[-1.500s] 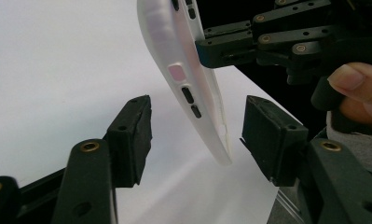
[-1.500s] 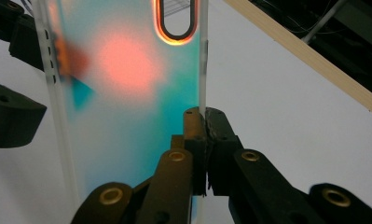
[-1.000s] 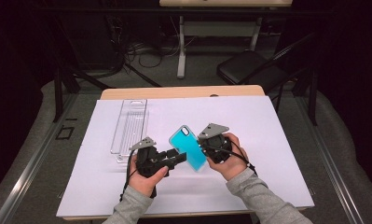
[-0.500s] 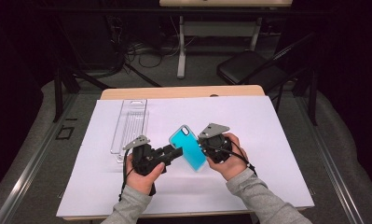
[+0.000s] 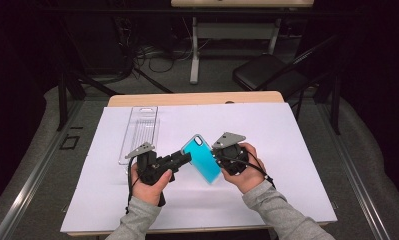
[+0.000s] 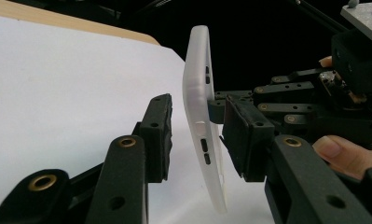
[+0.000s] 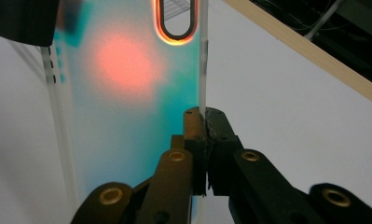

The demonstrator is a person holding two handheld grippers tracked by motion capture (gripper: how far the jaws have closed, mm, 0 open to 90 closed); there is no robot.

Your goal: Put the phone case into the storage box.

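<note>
Phone case (image 5: pixel 202 159) is up off the table, my right gripper (image 7: pixel 204 116) pinching one edge. Left gripper (image 6: pixel 193 135) has been closing around the other edge, not touching yet. Off-centre squeeze could twist it loose.

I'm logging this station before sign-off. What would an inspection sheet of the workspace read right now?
Surface: table under a white sheet, wooden far edge bare.
Job's things: teal phone case, held above the sheet.
Clutter: clear plastic tray at far left.
Grippers: right gripper shut on the case's edge; left gripper open, fingers astride the other edge and just closing, gaps remain.
Cables: one trails from each gripper; more on the floor behind.
Surroundings: black chair, table legs, dark room.
</note>
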